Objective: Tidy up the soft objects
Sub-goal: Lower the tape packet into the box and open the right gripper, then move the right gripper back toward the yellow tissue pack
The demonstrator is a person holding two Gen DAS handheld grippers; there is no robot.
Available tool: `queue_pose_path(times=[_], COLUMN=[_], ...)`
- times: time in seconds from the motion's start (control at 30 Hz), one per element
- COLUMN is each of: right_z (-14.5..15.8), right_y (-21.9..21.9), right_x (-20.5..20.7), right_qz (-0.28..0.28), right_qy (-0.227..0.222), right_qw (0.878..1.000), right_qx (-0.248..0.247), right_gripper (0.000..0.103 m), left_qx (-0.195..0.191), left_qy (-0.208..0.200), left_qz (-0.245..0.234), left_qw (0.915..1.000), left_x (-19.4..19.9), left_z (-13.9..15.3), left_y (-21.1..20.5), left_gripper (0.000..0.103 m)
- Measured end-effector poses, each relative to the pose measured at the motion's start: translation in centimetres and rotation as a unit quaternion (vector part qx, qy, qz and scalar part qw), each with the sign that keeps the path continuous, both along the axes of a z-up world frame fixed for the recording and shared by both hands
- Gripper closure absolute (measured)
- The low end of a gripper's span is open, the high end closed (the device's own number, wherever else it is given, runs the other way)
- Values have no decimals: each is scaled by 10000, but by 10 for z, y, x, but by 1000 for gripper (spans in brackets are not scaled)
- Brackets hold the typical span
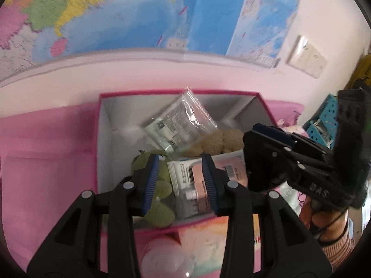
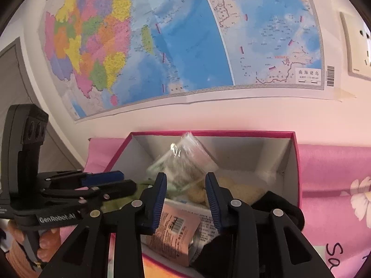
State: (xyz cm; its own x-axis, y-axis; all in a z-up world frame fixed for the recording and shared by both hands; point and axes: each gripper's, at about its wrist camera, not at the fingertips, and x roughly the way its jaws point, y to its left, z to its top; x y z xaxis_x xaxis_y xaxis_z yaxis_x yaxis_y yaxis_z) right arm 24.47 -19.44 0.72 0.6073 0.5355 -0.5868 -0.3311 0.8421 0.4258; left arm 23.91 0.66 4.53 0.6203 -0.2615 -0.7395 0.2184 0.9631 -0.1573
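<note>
Left wrist view: our left gripper (image 1: 180,180) hangs over the near end of the pink-rimmed box (image 1: 102,125), jaws spread with nothing between the pads; we judge it is poised above the load, not gripping it; directly beneath lies a flat pink-and-white sachet (image 1: 192,180), and just left of it a green plush (image 1: 160,185), both resting inside the box; further in, a clear-wrapped packet (image 1: 180,120) leans upright against the far wall, likely propped by the tan plush (image 1: 218,141) at its foot; the soft things sit heaped at the near and middle part, the far left corner bare white; our right gripper (image 1: 269,139) comes in from the right over the box's near right corner, side-on, so we cannot tell its jaw state here; a teal crate (image 1: 329,115) stands well apart at the right; the wall map (image 1: 139,11) hangs behind.

Right wrist view: the right gripper (image 2: 185,199) also shows jaws spread and empty, aimed at the box (image 2: 294,162) interior; an orange-pink sachet (image 2: 176,229) lies just below the pads; a black soft item (image 2: 278,208) drapes at the near right corner, partly behind the right finger, and may snag a descent; the left gripper (image 2: 102,180) crowds in from the left, near ours; collision between the two looks the main risk; the floral pink cloth (image 2: 336,185) covers the surface around the box.
</note>
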Motion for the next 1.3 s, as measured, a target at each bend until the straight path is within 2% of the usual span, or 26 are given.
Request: queue_pose_path(times=[0.2, 0.27, 0.4, 0.53, 0.7, 0.9, 1.13, 1.3], right_z=[10, 13, 21, 23, 11, -17, -50, -60], right_y=[-4, -3, -3, 3, 17, 38, 53, 54], right_x=[-27, -38, -68, -99, -126, -153, -172, -178], right_qz=[196, 280, 537, 894, 1299, 1656, 1743, 1721], right_qy=[-152, -214, -404, -483, -297, 120, 623, 797], right_qw=[9996, 9992, 9972, 9938, 9897, 9848, 9810, 9799], right_qx=[141, 178, 337, 458, 522, 510, 590, 618], right_gripper=[65, 59, 57, 55, 53, 53, 53, 53], left_qx=[-35, -43, -40, -18, 99, -224, -392, -307], left_qy=[-566, -695, -776, -590, -114, 468, 545, 600], left_qz=[-79, -14, 117, 352, 761, 1148, 1137, 1136], left_qw=[9984, 9976, 9969, 9976, 9970, 9920, 9913, 9912], left_x=[-52, -73, -105, -130, -151, -161, -172, -172], left_z=[21, 25, 22, 4, -35, -77, -89, -91], left_y=[27, 42, 65, 88, 117, 151, 157, 159], left_gripper=[62, 59, 57, 57, 57, 57, 56, 55])
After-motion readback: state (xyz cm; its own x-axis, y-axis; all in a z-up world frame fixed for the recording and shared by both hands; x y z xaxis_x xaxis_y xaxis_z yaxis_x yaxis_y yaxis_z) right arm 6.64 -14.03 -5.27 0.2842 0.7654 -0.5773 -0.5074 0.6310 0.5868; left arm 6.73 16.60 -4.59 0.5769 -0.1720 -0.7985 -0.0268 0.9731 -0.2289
